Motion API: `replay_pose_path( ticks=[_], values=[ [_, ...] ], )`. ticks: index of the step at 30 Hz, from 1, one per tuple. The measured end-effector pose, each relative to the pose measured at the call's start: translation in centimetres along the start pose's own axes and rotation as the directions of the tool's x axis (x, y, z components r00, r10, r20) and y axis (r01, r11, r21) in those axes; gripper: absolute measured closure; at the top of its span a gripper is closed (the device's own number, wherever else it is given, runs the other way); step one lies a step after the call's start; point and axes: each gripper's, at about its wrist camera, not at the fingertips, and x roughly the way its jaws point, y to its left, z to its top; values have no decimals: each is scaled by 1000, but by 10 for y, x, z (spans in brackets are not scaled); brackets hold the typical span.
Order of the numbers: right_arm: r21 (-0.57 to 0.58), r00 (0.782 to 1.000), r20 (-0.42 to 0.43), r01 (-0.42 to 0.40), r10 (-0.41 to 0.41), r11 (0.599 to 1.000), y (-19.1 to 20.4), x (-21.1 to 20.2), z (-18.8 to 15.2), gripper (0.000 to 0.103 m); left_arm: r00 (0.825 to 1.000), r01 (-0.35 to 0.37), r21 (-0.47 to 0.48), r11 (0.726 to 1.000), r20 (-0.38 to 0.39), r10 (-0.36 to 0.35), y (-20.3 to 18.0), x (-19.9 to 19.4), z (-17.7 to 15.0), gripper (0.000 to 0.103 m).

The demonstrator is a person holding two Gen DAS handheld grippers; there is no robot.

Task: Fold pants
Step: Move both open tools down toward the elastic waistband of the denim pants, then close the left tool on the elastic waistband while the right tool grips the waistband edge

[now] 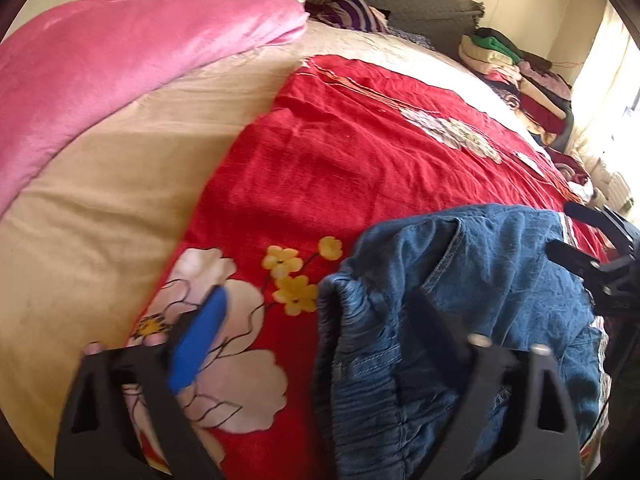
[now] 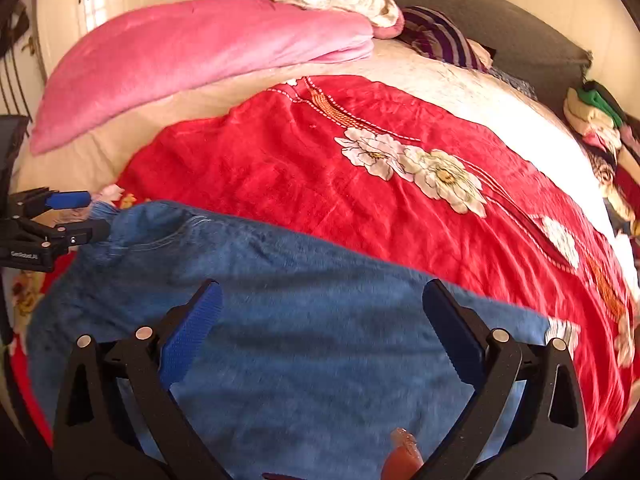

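plenty of open room on the red floral blanket [image 2: 280, 168] past the far edge of the blue pants [image 2: 304, 320], nothing sitting on it there. left side gets tight: a pink blanket [image 2: 192, 52] is bunched along that edge of the bed. over on the right a pile of folded clothes [image 1: 516, 76] blocks the edge. pillows [image 2: 344, 0] crowd the headboard end. the left gripper [image 2: 76, 216] sits right at the waistband corner, so that spot is taken.
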Motion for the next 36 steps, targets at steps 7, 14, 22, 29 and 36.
replay_pose_path(
  ticks=[7,14,22,29,36],
  values=[
    [-98,998,-48,-39,34,994,16,31,14,8,999,40,69,997,22,-42,-13,0,0,81],
    [-250,998,-69,-29,12,968,38,54,19,8,989,75,114,991,122,-89,-22,-37,-3,83],
    [-287,980,-90,-194,175,938,51,54,18,91,981,97,123,988,153,-116,-22,-55,-10,83],
    [-235,980,7,-191,198,953,41,1,13,101,981,73,106,992,171,-90,-22,-67,-17,92],
    [-213,971,77,-204,225,955,36,-47,-2,101,978,71,123,990,189,-93,-34,-90,-29,92]
  ],
)
